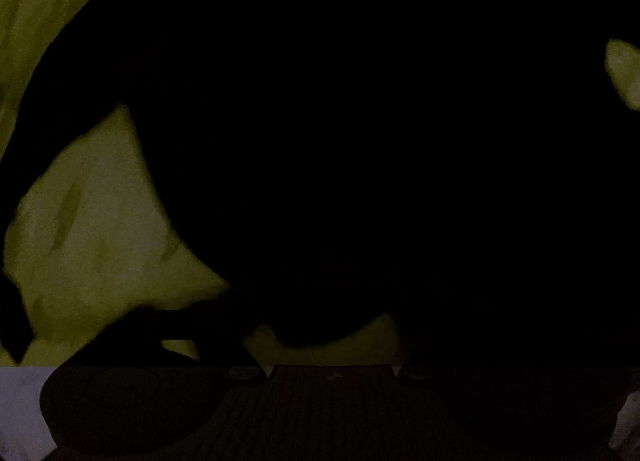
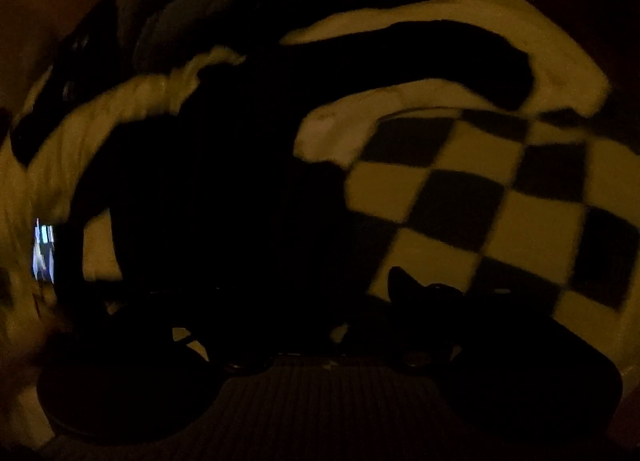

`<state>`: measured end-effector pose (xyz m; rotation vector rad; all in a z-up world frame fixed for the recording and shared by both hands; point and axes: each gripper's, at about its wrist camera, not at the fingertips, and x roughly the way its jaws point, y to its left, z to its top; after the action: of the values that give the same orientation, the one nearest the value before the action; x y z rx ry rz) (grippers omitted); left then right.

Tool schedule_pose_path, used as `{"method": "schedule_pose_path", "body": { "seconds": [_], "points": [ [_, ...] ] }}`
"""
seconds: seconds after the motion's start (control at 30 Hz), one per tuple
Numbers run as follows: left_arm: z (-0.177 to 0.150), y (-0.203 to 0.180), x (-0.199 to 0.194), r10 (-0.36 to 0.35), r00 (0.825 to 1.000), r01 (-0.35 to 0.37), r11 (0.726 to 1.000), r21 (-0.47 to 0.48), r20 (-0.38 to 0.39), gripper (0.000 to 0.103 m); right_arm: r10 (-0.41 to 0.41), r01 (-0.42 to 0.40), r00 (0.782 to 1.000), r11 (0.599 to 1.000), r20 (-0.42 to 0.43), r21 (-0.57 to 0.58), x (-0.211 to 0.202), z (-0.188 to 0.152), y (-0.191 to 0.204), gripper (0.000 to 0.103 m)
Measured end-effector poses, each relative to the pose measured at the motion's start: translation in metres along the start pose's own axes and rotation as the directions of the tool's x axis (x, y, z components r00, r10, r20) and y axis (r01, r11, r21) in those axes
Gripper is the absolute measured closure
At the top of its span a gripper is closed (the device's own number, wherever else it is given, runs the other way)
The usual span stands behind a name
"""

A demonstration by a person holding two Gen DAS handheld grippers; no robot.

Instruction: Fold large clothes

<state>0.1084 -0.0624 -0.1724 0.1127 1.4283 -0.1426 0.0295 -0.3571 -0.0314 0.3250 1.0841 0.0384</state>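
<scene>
Both of my grippers are nearly lost in the dark. Left gripper (image 1: 332, 341) first: its fingers merge with the black garment (image 1: 360, 141) below it, so I cannot tell whether the jaws stand apart or together, nor whether any cloth lies between them. That black garment fills almost the whole left wrist view, spread over a pale sheet (image 1: 92, 253) that shows to the left of it and in slivers at the upper right. One dark strip, perhaps a sleeve, runs from the garment's lower left edge out over the sheet; the garment's long axis I cannot make out.

My right gripper (image 2: 320, 325) is just as dim, and I cannot tell its state from the silhouettes either. Ahead of it the black garment (image 2: 224, 189) lies on the sheet, with a long dark limb (image 2: 440, 49) curving to the right beyond it. Right of the garment lies a checkered cloth (image 2: 500, 197) in dark and pale squares. Far left of the garment, a small bright screen (image 2: 43, 253) glows. No writing can be read anywhere.
</scene>
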Motion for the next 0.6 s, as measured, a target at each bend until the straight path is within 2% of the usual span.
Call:
{"method": "schedule_pose_path", "body": {
  "seconds": [0.03,0.07,0.1,0.2,0.27,0.3,0.33,0.37,0.4,0.47,0.5,0.6],
  "points": [
    [0.008,0.0,-0.004,-0.028,1.0,0.027,1.0,-0.006,-0.006,0.027,-0.003,0.002,1.0,0.999,-0.012,-0.034,0.008,0.001,0.006,0.047],
    [0.015,0.0,-0.01,-0.055,0.998,0.055,0.998,-0.017,0.004,0.031,-0.018,0.016,0.999,0.998,-0.027,-0.056,0.015,0.002,0.01,0.071],
    [0.025,0.003,-0.021,-0.093,0.995,0.094,0.995,-0.027,0.043,0.034,-0.041,0.039,0.998,0.997,-0.04,-0.066,0.02,0.003,0.013,0.082],
    [0.057,0.012,-0.057,-0.14,0.976,0.152,0.987,-0.058,0.166,0.035,-0.005,0.005,1.0,1.0,-0.012,0.009,0.01,0.007,0.006,0.084],
    [0.081,0.022,-0.074,-0.166,0.963,0.193,0.975,-0.111,0.214,0.035,0.036,-0.04,0.999,0.992,0.037,0.12,-0.003,0.007,-0.009,0.086],
    [0.09,0.023,-0.082,-0.173,0.956,0.21,0.968,-0.14,0.238,0.031,0.059,-0.069,0.997,0.979,0.057,0.191,-0.007,0.009,-0.019,0.086],
    [0.094,0.026,-0.087,-0.177,0.952,0.22,0.963,-0.157,0.251,0.02,0.076,-0.093,0.994,0.961,0.075,0.261,-0.01,0.009,-0.03,0.086],
    [0.098,0.025,-0.085,-0.172,0.951,0.22,0.961,-0.17,0.257,0.004,0.088,-0.114,0.992,0.934,0.091,0.338,-0.011,0.008,-0.042,0.086],
    [0.103,0.029,-0.084,-0.154,0.955,0.204,0.961,-0.185,0.253,0.0,0.093,-0.126,0.991,0.907,0.1,0.403,-0.011,0.008,-0.053,0.086],
    [0.095,0.032,-0.081,-0.097,0.966,0.15,0.966,-0.212,0.239,0.0,0.082,-0.117,0.992,0.878,0.096,0.463,-0.008,0.005,-0.067,0.086],
    [0.088,0.033,-0.081,-0.085,0.97,0.136,0.966,-0.218,0.23,0.0,0.073,-0.103,0.994,0.878,0.083,0.467,-0.006,0.004,-0.07,0.086],
    [0.062,0.039,-0.071,-0.101,0.982,0.136,0.965,-0.224,0.161,0.0,0.089,-0.111,0.994,0.873,0.068,0.474,-0.001,-0.001,-0.072,0.086]
  ]
}}
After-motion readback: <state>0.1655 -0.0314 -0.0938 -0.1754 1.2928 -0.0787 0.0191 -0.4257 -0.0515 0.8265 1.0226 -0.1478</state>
